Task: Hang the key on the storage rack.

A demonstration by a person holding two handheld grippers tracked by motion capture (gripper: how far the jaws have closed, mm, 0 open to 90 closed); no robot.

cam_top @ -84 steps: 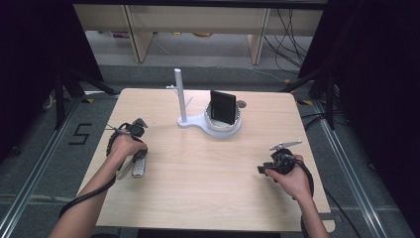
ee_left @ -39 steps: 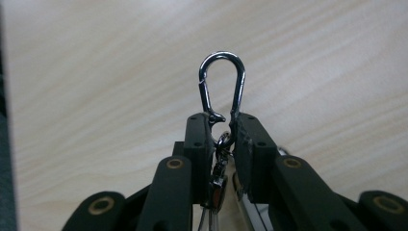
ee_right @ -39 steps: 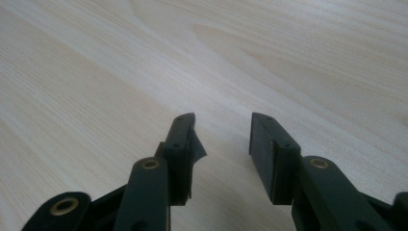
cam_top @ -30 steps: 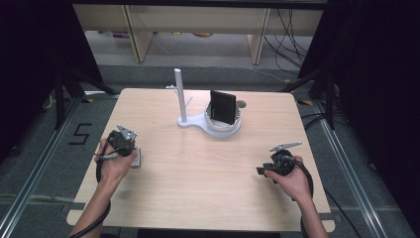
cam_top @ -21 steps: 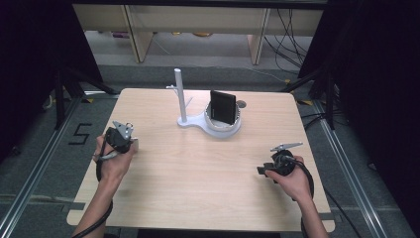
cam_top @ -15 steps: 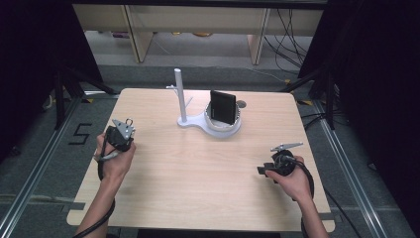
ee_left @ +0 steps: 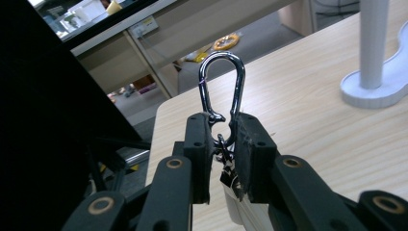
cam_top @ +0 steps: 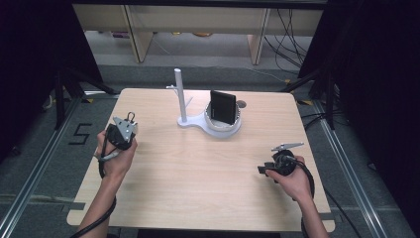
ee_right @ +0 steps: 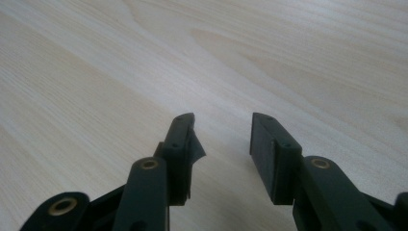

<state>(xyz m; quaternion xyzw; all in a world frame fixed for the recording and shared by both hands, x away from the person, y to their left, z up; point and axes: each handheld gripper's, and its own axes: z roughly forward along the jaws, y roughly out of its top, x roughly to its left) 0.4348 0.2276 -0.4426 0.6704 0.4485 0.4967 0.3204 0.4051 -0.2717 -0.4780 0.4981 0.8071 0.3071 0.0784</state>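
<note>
Gripping carabiner (ee_left: 220, 91) at its lower end in my left gripper (ee_left: 223, 156), loop poking up clear of pads, free to hook onto white stand peg (cam_top: 180, 96) at 1 o'clock. My right gripper (ee_right: 222, 144) idles at table (cam_top: 198, 168) 4 o'clock, jaws apart, empty.

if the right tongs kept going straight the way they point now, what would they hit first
Probably the table. In the right gripper view the right tongs stand open with nothing between them, angled down at bare wood close ahead. Nothing else shows in that line, though depth is hard to judge.
</note>
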